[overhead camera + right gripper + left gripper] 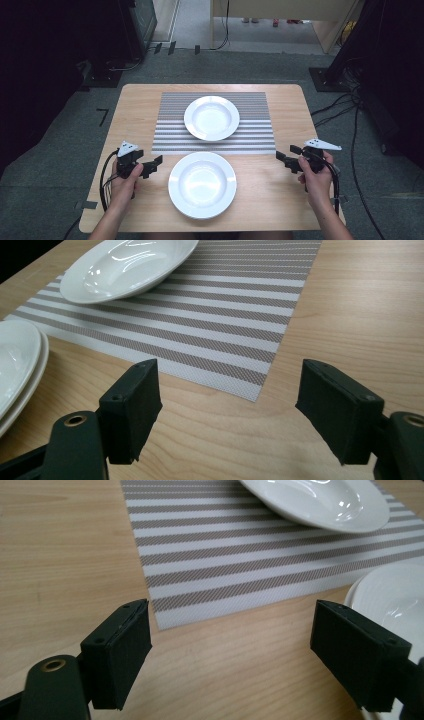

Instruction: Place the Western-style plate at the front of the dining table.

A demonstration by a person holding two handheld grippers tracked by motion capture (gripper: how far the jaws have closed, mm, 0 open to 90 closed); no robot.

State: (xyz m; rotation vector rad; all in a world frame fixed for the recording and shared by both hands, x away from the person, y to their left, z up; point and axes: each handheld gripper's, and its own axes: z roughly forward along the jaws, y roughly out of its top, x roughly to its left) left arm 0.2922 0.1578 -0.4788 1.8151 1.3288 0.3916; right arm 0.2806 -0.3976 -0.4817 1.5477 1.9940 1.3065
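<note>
Two white plates were on the wooden table (135,95) at inspection. The far plate (211,118) rested on the striped placemat (170,131), roughly at the mat's centre. The near plate (202,185) lay on bare wood just in front of the placemat's near edge, apart from the far plate. In the right gripper view the near plate (17,365) showed a double rim, suggesting two plates stacked there; this could not be confirmed from above.

The left gripper (152,166) was held beside the near plate's left rim, close to it but not in contact. Its jaws stood wide apart with nothing between them; in the left gripper view (232,645) they framed the placemat's near left corner and the edge of the near plate (395,595). The right gripper (286,159) was held to the right of the near plate, farther off, near the placemat's near right corner. Its jaws were likewise spread and empty (227,410).

Assessment: one plate appeared already set on the placemat. The near plate remained untouched, and no grasp had begun. Judging by the position of both tools flanking it, the near plate was the item in hand; closing in on its rim, taking hold and moving it all remained outstanding.
</note>
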